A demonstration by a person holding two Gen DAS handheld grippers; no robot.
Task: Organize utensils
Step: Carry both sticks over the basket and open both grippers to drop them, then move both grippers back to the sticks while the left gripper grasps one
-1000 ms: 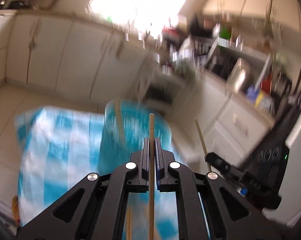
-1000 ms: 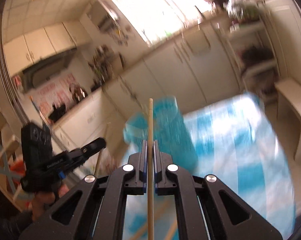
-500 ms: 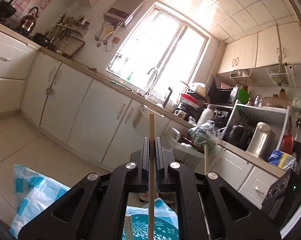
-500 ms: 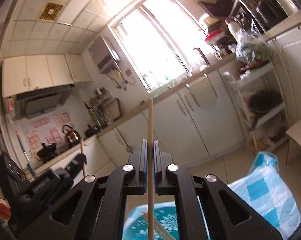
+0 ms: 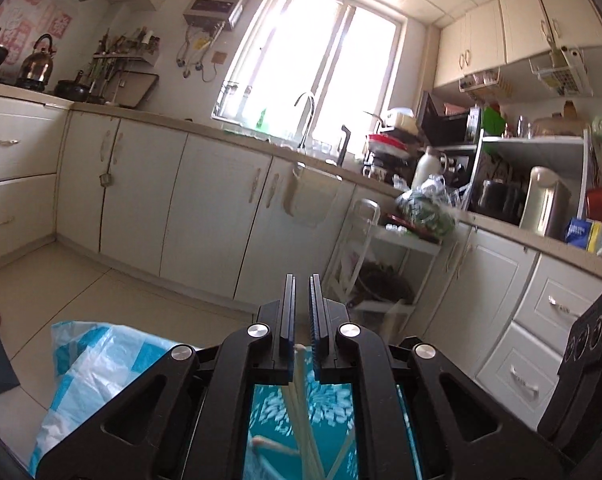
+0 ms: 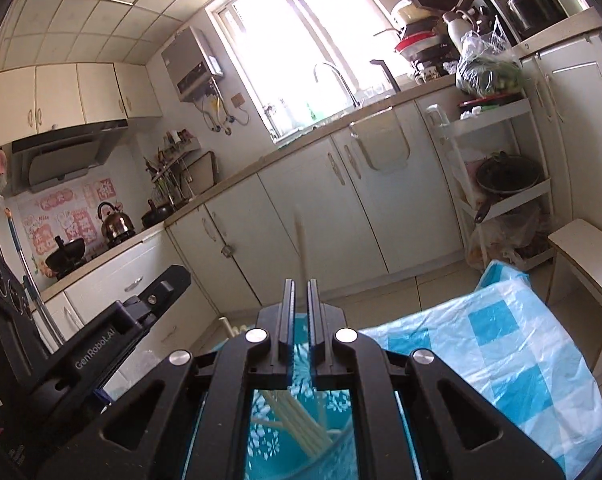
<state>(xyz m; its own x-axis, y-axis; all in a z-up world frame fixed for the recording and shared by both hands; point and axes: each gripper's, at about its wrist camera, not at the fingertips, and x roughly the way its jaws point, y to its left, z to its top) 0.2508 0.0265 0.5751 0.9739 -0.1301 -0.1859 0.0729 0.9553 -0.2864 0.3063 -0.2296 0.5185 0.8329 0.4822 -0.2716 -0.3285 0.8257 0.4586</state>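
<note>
**Left gripper.** The left gripper (image 5: pixel 301 280) has its jaws drawn together to a narrow slit. No item is clamped in it. A blue-and-white checked plastic cloth (image 5: pixel 101 368) lies below and left of the jaws. The teal patterned cup (image 5: pixel 269 408) is directly beneath the jaws, and the bundle of pale chopsticks (image 5: pixel 301 420) stands in it, leaning. One tip rises just under the slit.

**Right gripper.** The right gripper (image 6: pixel 300 282) also has its jaws nearly closed, and the slit appears empty. A blurred stick (image 6: pixel 301 236) shows just ahead of the jaw tips. Whether the pads touch it cannot be determined. The cup and its chopsticks are again directly below the jaws, and the cloth runs off to the right.

**Handling.**
- The chopsticks are probably light, stiff and smooth, and are likely to roll or pivot in a flat-pad grip.
- Grip one stick at a time, across its width and near mid-length, so that it hangs straight.
- Keep the grip force low. A thin stick may twist out sideways.
- The cup looks light enough to tip if a stick is levered against its rim.
</note>
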